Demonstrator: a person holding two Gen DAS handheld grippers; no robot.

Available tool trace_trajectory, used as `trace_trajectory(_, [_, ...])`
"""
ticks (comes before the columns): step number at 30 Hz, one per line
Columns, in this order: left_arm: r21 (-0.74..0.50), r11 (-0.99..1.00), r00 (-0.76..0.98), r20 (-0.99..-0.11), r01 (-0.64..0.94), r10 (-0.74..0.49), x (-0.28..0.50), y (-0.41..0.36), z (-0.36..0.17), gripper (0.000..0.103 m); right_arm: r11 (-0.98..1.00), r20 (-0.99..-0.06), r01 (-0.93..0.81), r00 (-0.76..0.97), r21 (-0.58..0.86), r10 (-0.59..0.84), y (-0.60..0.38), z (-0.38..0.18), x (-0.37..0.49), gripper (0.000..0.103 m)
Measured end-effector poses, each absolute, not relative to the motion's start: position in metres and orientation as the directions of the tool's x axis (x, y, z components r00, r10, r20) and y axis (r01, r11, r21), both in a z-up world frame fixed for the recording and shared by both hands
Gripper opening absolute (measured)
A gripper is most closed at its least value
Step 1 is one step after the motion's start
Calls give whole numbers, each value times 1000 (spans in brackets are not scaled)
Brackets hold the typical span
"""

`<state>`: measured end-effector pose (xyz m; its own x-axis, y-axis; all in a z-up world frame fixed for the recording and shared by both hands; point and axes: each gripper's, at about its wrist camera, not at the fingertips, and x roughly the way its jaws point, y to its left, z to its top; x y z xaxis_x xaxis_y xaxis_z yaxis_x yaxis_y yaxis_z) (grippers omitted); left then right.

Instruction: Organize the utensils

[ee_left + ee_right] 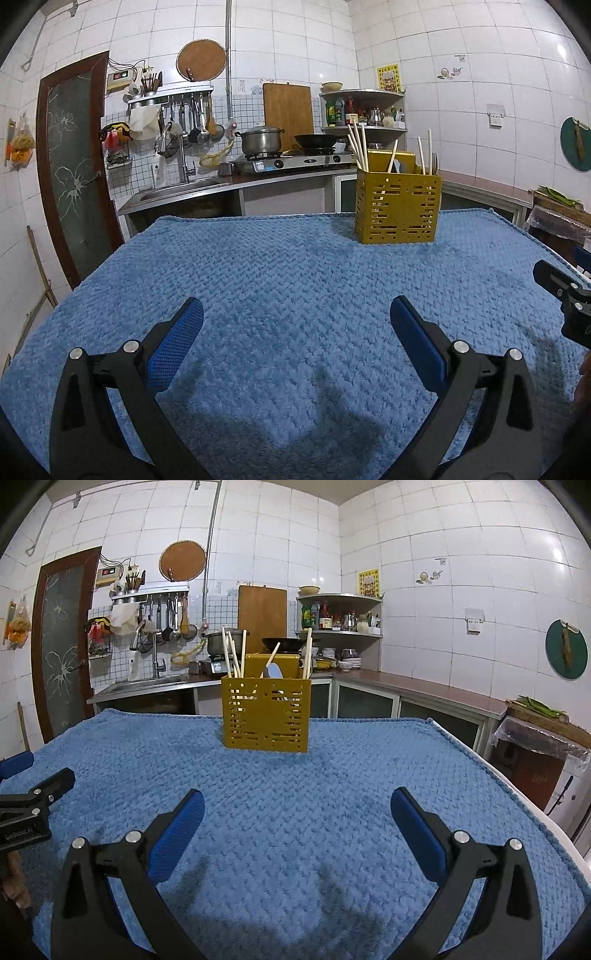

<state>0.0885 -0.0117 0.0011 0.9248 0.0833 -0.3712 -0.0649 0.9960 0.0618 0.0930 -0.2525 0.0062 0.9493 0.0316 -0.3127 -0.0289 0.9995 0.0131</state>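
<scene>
**Both hands free, utensils already standing in the caddy: check before reaching**

The left hand-held gripper [296, 314] hangs low over the blue towel [258, 288] with its blue pads spread wide and nothing between them. The right hand-held gripper [297, 805] is the same: fingers wide apart, empty, just above the towel, beside its partner at the near edge of the tabletop.

Further out, well apart from both, stands the yellow slotted utensil holder [265, 712] near the far edge of the towel. It is upright. Wooden chopsticks [232, 653] lean in its left part, more sticks rise on its right, a spoon [274, 672] shows in the middle, and the left view shows a fork [434, 162] at the right end. No loose utensil lies on the towel in either view.

By my reading, the sorting looks done or close to it, so the step in hand is a check or a tidy. To do it well, approach the holder from above, close on one handle only, and lift straight up so neighbouring sticks do not get dragged out. The holder looks light; steady its wall with the other gripper so it does not tip on the soft towel.
</scene>
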Motion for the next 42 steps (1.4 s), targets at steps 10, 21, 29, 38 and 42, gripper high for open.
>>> trace_trajectory(10, [74,996,942,-326,-55,76,81,-16,4,98,999,-306,-21,952,30,29,-257,7,92,98])
trace_trajectory(21, [74,996,945,-318,-57,78,79,-17,4,98,999,-305,-21,952,31,30,-258,6,91,98])
trace_trajectory(29, [76,995,945,-315,-61,82,78,-18,4,98,999,-305,-21,952,33,30,-259,6,91,99])
trace_trajectory(38, [75,995,946,-315,-60,81,77,-17,5,98,999,-306,-14,952,36,24,-260,6,89,99])
trace_trajectory(42, [75,995,945,-316,-61,82,77,-17,5,98,999,-304,-12,952,36,22,-260,7,88,99])
